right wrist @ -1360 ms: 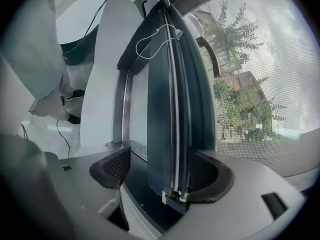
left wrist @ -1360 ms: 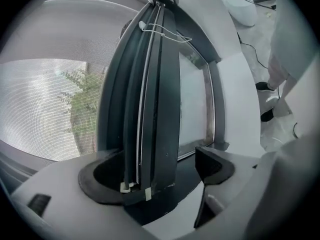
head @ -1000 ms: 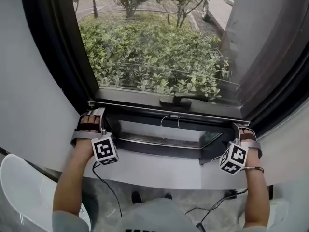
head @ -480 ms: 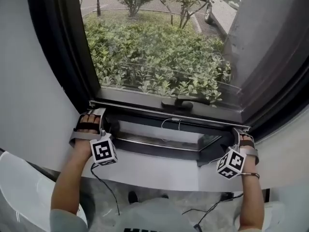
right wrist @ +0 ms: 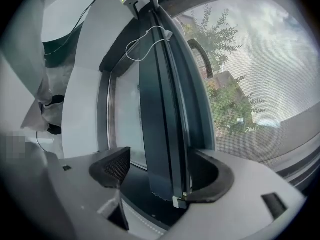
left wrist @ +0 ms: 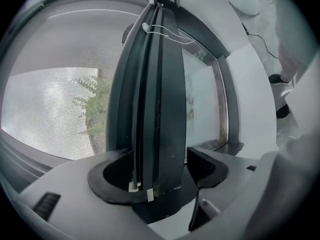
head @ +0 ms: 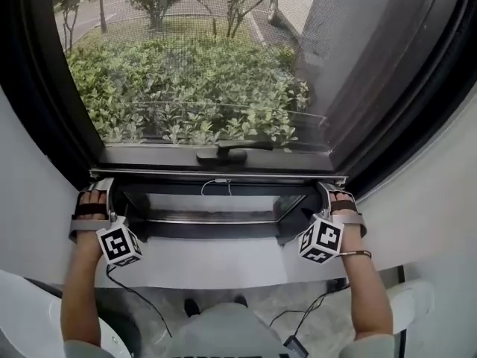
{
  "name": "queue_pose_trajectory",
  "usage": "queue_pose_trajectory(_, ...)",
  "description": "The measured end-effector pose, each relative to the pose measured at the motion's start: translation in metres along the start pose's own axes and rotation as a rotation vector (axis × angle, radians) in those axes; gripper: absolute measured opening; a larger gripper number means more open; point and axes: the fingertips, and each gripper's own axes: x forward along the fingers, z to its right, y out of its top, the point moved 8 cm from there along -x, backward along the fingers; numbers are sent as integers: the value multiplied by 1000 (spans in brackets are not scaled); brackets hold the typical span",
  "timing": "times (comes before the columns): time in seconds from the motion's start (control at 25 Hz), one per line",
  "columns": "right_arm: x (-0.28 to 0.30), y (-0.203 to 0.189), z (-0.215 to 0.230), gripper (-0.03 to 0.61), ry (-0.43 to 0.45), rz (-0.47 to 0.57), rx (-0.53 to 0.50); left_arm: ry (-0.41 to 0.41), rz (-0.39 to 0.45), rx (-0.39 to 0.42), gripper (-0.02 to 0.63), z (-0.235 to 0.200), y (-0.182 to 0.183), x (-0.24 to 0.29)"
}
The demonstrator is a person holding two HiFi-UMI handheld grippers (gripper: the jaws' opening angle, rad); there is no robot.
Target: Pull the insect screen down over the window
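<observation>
Head view: white sill (head: 223, 263) below screen bar (head: 164, 174)

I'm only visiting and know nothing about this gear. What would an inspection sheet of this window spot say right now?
Surface: white sill under the window.
Job's things: insect screen is drawn down the window; its bottom bar stands above the dark lower frame.
Clutter: nothing seen.
Grippers: left claw has just been closing and is shut on the bar's end; right claw has the other end between its pads, with a gap at one pad.
Cables: black wires trail to the floor; a thin white cord hangs at the bar.
Surroundings: shrubs outside, pale wall.
</observation>
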Motion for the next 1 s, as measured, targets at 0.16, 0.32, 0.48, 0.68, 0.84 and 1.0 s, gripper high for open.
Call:
queue_pose_trajectory(0.16, 0, -1, -2, 364, -16, 9, -5, 35, -1, 2, 348, 1, 0, 2)
queue_pose_trajectory(0.32, 2, 0, -7, 364, -35, -1, 2, 101, 3, 21, 348, 5, -1, 4)
queue_pose_trajectory(0.48, 3, -1, -8, 364, -60, 13, 4, 165, -7, 18, 348, 9, -1, 5)
queue_pose_trajectory(0.68, 7, -2, -10, 364, -125, 9, -63, 218, -16, -12, 348, 11, 0, 10)
queue_pose_trajectory(0.84, 7, -7, -9, 364, -179, -16, -56, 253, -29, 14, 348, 12, 7, 15)
queue_pose_trajectory(1.0, 11, -4, -9, 364, -194, 10, -44, 291, -100, 65, 348, 13, 4, 15)
